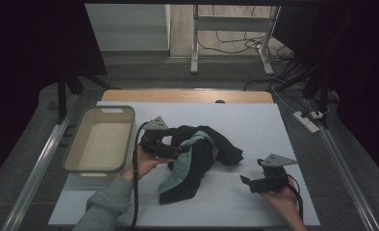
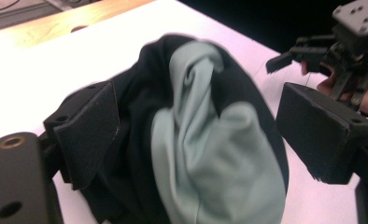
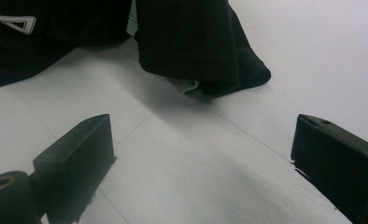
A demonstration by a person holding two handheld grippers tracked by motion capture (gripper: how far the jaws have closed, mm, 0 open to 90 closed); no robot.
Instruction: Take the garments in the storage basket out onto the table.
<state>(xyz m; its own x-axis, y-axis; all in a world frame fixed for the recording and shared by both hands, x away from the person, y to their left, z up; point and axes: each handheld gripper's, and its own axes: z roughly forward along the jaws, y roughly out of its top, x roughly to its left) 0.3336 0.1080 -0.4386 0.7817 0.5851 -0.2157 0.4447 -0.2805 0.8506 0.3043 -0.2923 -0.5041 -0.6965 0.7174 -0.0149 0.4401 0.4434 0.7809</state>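
High view: my left gripper point(image 1: 182, 150), jaws wide around the black-and-mint garment point(image 1: 199, 156) bunched just right of the bin point(image 1: 101, 139), readies a grab, while my right gripper point(image 1: 247, 182) waits wide-jawed beyond it.

In the left gripper view the garment point(image 2: 191, 140) runs off the bottom edge, its upper outline blurred, and it hides the table behind it. In the right gripper view the garment point(image 3: 191, 37) is cut off by the top edge. In the high view the left gripper point(image 1: 170, 149) hides part of the cloth at centre.
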